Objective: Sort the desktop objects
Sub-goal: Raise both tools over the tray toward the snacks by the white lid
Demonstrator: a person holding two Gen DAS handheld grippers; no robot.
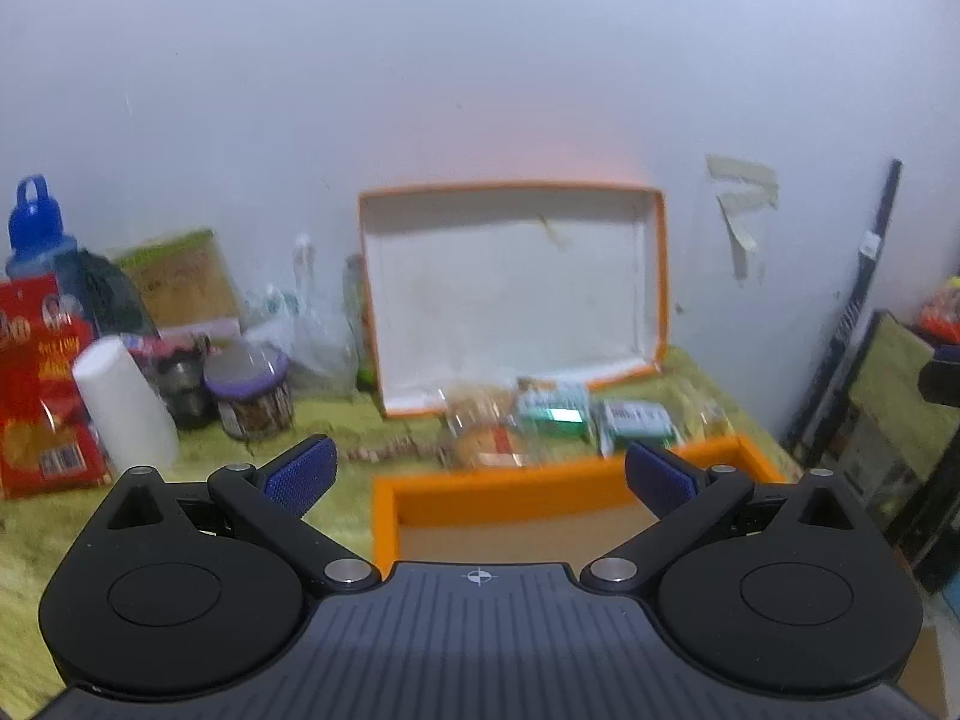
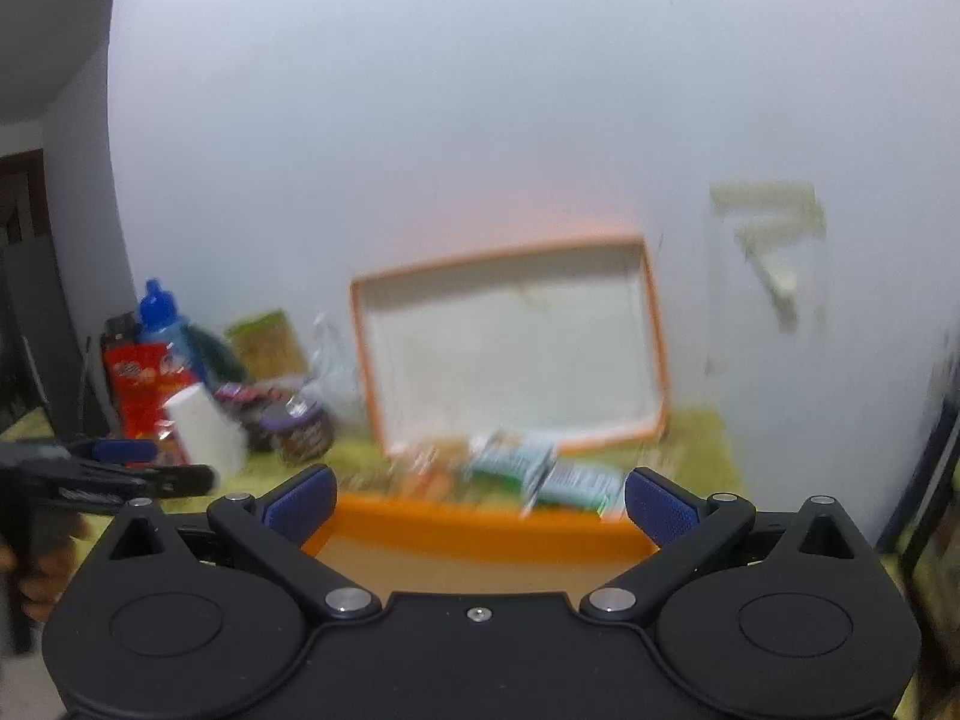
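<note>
A: Straight ahead of the left gripper (image 1: 480,474): small packets (image 1: 540,414) lying in a loose cluster on the green cloth (image 1: 336,426), just past the far wall of the orange box (image 1: 498,495). Green-and-white wrappers (image 1: 636,420) toward the right pad, clear bags with something brown toward the middle. Too blurred to read any label.

B: Same from the right gripper (image 2: 479,498). Packets (image 2: 540,471) just beyond the orange box (image 2: 480,531), right between the two blue pads. Heavy smear here, so nothing finer to tell.

A: Left gripper spread wide, nothing between the pads. Blue pads (image 1: 303,474) well apart, box floor showing brown below them.

B: Right gripper likewise wide, holding nothing. Off to its left, the other gripper (image 2: 120,477) seen side-on, with fingers of a hand (image 2: 36,576) wrapped on its handle.

A: Behind the packets, an orange-rimmed lid (image 1: 513,294) leaning upright against the white wall (image 1: 480,60). Further left of the pads: a white cup (image 1: 123,402) upside down, a purple-lidded jar (image 1: 249,393) beside it, a red bag (image 1: 42,384), a blue-capped bottle (image 1: 36,228) at the back.

B: Same cup (image 2: 204,426), jar (image 2: 303,429) and bottle (image 2: 159,315) far left here. Strips of tape (image 2: 774,222) on the wall, up and to the right.
</note>
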